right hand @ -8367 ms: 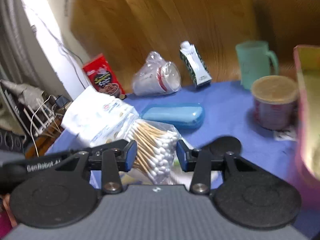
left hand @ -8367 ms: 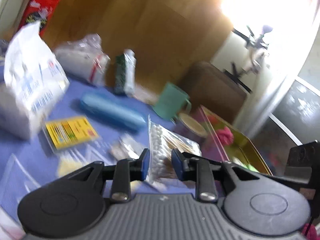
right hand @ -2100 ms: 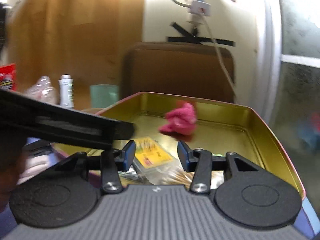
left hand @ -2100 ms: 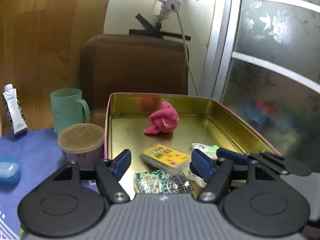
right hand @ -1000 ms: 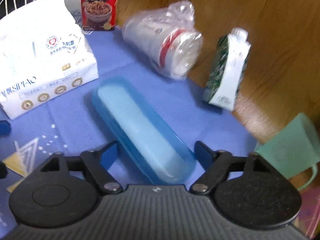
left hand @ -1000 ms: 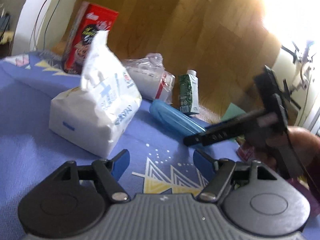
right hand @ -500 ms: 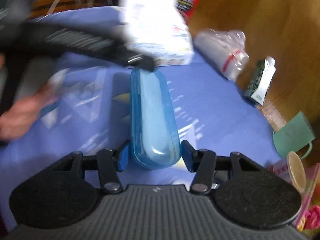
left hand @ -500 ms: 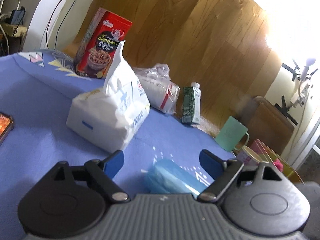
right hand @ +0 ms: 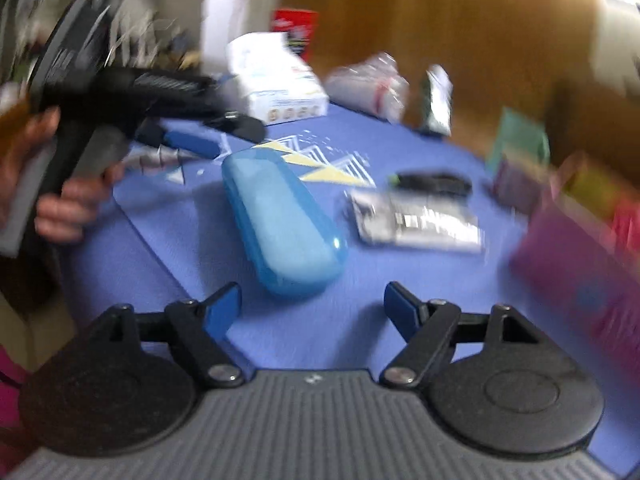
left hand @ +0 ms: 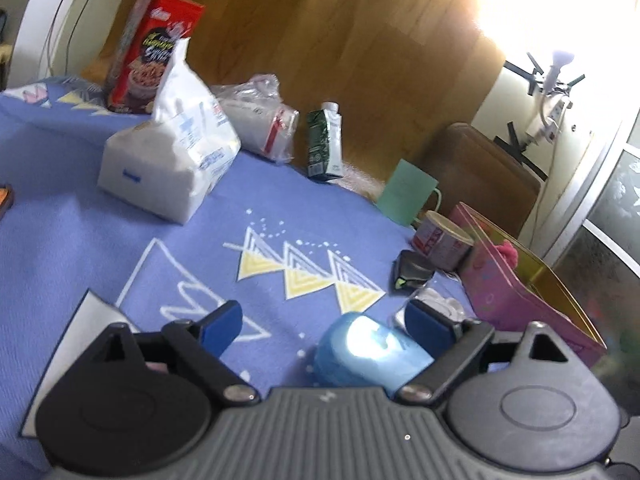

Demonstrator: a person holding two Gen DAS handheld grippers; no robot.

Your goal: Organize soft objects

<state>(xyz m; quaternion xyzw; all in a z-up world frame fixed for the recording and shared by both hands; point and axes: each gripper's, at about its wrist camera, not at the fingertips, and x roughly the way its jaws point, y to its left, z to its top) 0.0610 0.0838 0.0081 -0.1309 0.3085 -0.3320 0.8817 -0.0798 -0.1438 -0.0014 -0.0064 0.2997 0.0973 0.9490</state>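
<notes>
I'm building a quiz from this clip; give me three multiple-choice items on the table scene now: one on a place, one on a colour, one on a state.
1. Where does the blue case lie?
A. on the blue tablecloth
B. inside the pink tin
C. on the tissue pack

2. What colour is the mug?
A. red
B. pale green
C. black

3. How do the right gripper's jaws stand?
A. shut on the case
B. shut on nothing
C. open, nothing between them

Answers: 1 A, the case rests flat on the cloth; 2 B, the mug beside the carton is mint green; 3 C, the jaws have just been opening and the case lies ahead of them.
</notes>
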